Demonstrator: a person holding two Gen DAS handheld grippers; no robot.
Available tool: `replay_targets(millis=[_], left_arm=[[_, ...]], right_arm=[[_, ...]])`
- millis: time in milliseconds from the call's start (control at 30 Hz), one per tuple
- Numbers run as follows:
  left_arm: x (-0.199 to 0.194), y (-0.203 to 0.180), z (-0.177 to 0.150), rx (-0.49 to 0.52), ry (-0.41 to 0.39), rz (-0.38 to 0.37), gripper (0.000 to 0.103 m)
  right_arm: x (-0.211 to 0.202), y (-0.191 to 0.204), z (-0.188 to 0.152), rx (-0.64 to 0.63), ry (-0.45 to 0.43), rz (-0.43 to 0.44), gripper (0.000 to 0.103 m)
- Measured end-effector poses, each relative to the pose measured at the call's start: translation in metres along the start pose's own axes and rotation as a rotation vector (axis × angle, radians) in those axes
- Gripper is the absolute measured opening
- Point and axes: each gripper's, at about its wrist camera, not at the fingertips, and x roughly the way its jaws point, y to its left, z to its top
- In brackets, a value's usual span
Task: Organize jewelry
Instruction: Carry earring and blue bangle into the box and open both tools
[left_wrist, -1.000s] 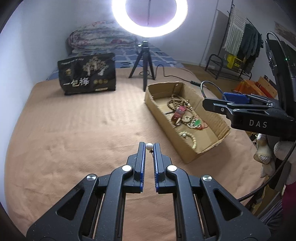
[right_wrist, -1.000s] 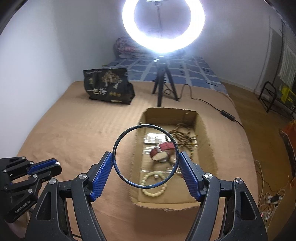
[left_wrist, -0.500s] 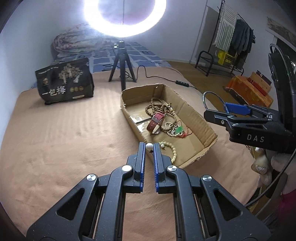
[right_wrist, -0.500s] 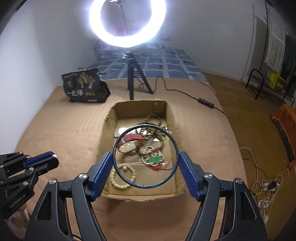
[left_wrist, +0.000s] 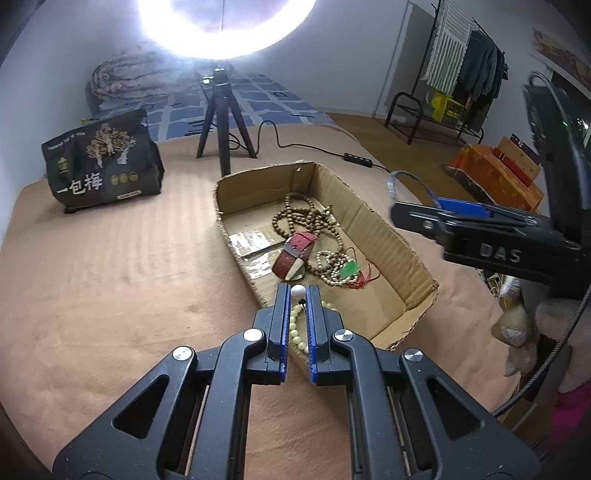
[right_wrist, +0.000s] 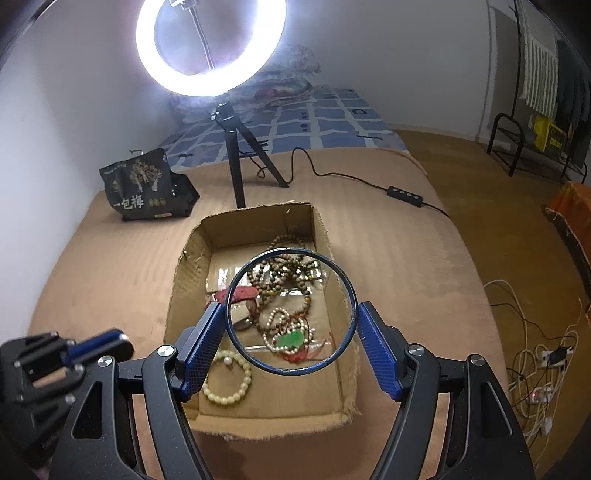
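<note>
My left gripper (left_wrist: 297, 296) is shut on a small white pearl (left_wrist: 297, 290), held at its tips over the near corner of the cardboard box (left_wrist: 373, 218). My right gripper (right_wrist: 291, 314) grips a thin blue bangle (right_wrist: 291, 250) by its sides, above the box (right_wrist: 184, 280). In the box lie brown bead strands (left_wrist: 295, 218), a red band (left_wrist: 295, 254), a green pendant (right_wrist: 293, 339) and a cream bead bracelet (right_wrist: 236, 387). The right gripper (left_wrist: 406, 214) shows side-on at the right of the left wrist view; the left gripper (right_wrist: 110, 343) sits low left in the right wrist view.
The box rests on a brown blanket (left_wrist: 110, 277). Behind it stand a ring-light tripod (left_wrist: 221, 140) and a black printed bag (left_wrist: 99, 166). A cable with a switch (right_wrist: 404, 194) runs right. A clothes rack (left_wrist: 461, 74), an orange box (left_wrist: 495, 177) and floor cables (right_wrist: 543, 354) lie beyond the edge.
Both grippers have moved toward the box, which now looks larger and lies under their tips. The pearl and the bangle stay gripped as before.
</note>
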Motion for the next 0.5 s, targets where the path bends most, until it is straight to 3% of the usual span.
replay_targets(millis=[500], left_arm=[[0.021, -0.011, 0.002, 0.000, 0.014, -0.022, 0.006]], right_arm=[[0.035, 0.000, 0.012, 0.039, 0.016, 0.024, 0.072]])
